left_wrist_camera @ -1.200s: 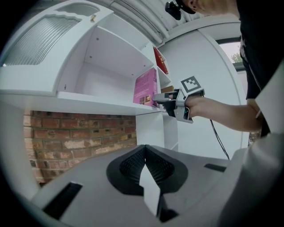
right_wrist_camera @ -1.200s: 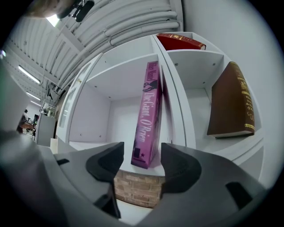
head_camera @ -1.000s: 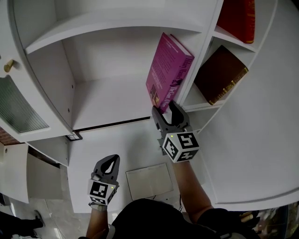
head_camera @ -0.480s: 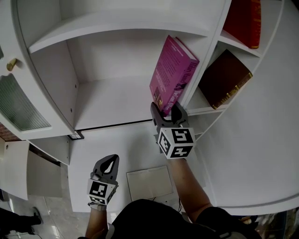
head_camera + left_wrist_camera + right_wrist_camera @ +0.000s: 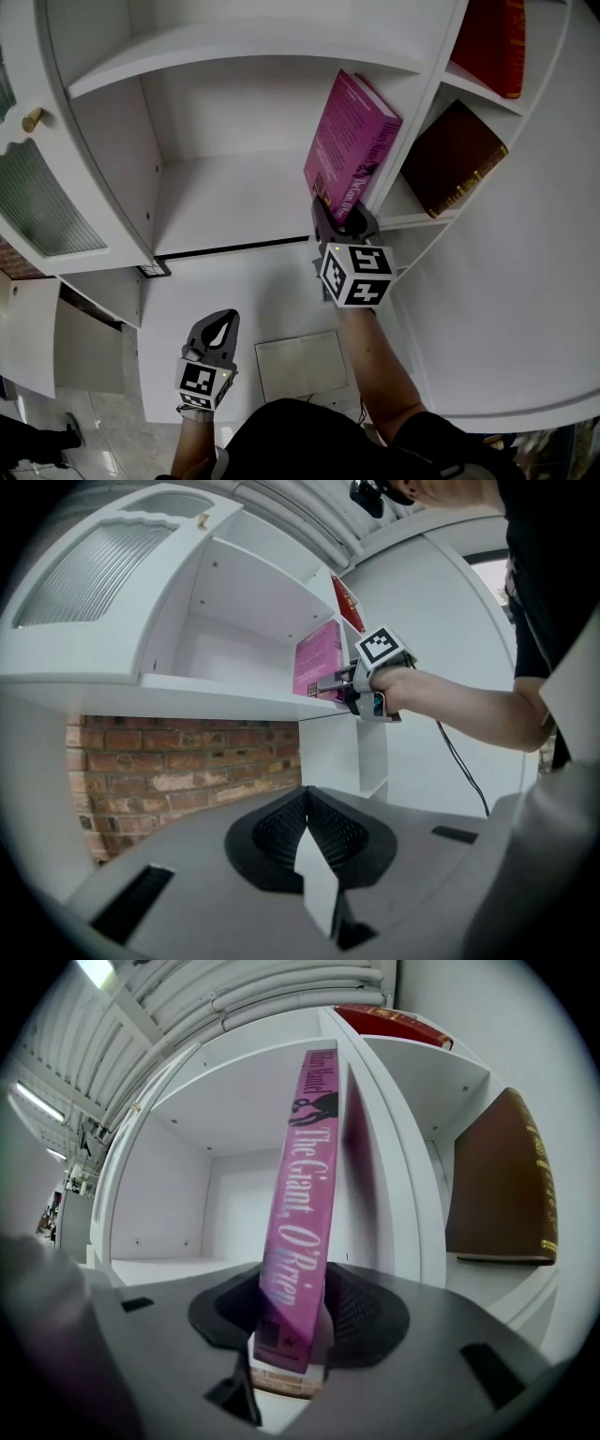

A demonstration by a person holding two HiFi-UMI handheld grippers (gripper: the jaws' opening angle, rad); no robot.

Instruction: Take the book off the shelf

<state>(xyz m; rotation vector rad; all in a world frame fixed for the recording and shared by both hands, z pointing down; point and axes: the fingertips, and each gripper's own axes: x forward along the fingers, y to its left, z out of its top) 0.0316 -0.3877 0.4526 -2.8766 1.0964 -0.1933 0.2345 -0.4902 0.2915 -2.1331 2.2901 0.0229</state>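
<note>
Shelving [image 5: 234, 197], white, is filling the head view, with a brick wall [image 5: 178, 780] showing beneath. The right gripper [image 5: 344, 215], its jaws just closing, is pinching the pink book [image 5: 352, 141], which is leaning on the shelf at one o'clock. The left gripper [image 5: 223, 324] is hanging at seven o'clock, jaws together, empty.

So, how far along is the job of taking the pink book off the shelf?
Done: the right gripper is at the pink book, spine between its jaws. In hand: the jaws have just been closing and look pressed on the spine's lower end. To do: the book stands on the shelf, so pulling it out remains. The left gripper is shut, empty, lower down.
</note>
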